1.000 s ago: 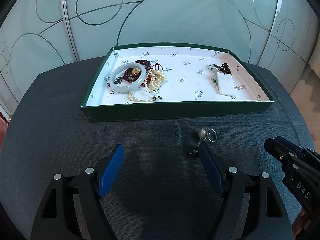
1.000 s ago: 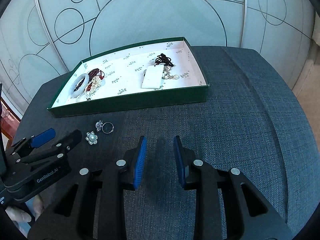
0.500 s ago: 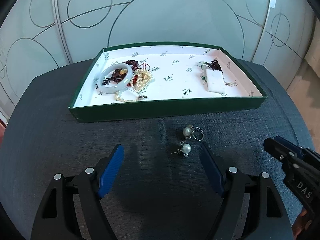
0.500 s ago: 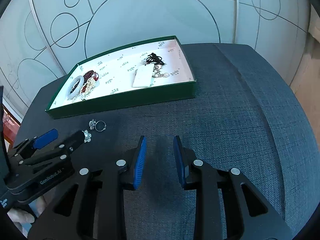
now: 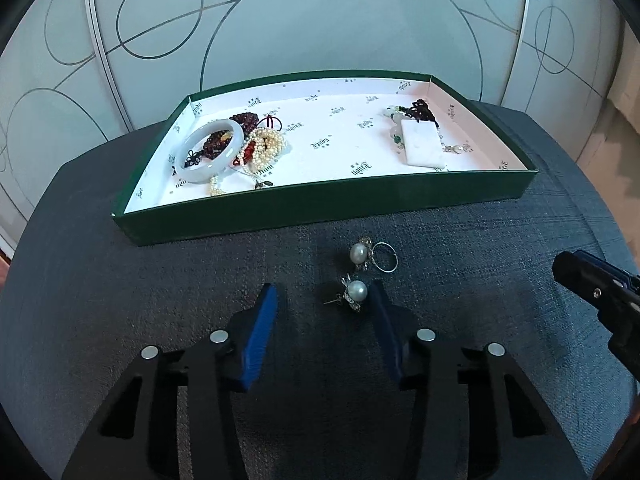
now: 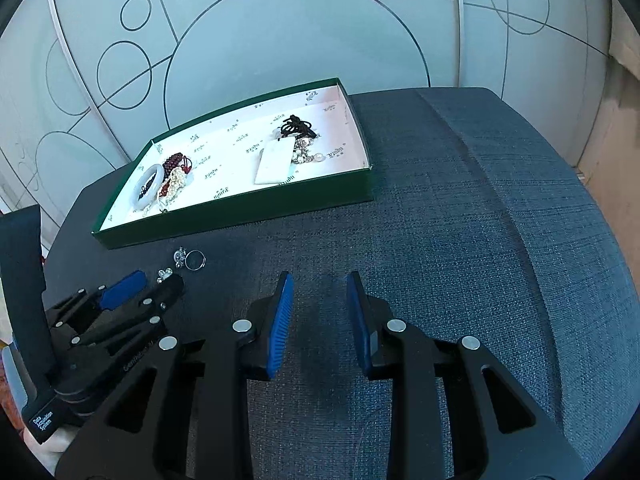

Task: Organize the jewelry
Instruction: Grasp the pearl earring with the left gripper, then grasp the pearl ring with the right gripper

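**Left claw closing around pearl earring; right claw idle**

On the dark fabric table (image 5: 120,300), the left claw (image 5: 322,312) has its jaws closing with a pearl earring (image 5: 352,291) between them, close to the right pad and not yet pinched. A pearl ring (image 5: 372,256) lies just beyond it, near the green tray (image 5: 320,204). Inside the tray: a white bangle (image 5: 210,150) with beads at left, a white pendant (image 5: 420,148) at right. The right claw (image 6: 318,312) hovers narrowly parted, nothing between its pads.
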A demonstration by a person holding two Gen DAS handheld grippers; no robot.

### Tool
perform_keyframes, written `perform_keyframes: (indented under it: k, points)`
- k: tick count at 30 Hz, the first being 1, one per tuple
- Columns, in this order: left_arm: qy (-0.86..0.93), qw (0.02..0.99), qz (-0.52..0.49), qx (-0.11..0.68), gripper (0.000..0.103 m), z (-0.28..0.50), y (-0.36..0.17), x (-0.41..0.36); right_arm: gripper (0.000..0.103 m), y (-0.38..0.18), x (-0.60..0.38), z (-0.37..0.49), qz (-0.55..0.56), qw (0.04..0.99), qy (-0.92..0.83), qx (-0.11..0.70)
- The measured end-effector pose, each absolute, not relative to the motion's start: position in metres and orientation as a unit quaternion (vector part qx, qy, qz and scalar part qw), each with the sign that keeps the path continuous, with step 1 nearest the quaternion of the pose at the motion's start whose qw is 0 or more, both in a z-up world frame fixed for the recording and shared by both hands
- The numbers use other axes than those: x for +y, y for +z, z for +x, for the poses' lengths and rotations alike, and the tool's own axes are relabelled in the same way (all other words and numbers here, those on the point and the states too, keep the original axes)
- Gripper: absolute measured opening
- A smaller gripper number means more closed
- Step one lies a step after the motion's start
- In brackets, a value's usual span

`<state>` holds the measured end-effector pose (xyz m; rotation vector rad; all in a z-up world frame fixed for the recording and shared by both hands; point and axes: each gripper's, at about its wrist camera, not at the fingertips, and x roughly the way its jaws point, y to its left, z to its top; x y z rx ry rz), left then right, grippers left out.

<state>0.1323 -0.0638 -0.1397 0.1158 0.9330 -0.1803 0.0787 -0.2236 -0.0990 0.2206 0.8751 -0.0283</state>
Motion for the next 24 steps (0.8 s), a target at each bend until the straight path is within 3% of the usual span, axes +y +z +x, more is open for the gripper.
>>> perform_keyframes:
  k: [9, 24]
  points:
    - [-0.09, 0.891, 0.06, 0.441, 0.018, 0.137, -0.14, -0.065, 0.028, -0.105, -0.221, 0.082, 0.1, 0.897, -0.014, 0.431]
    - [-0.109, 0.891, 0.05, 0.437, 0.015, 0.133, -0.134, -0.053, 0.028, -0.108, -0.211, 0.087, 0.09, 0.894, -0.005, 0.438]
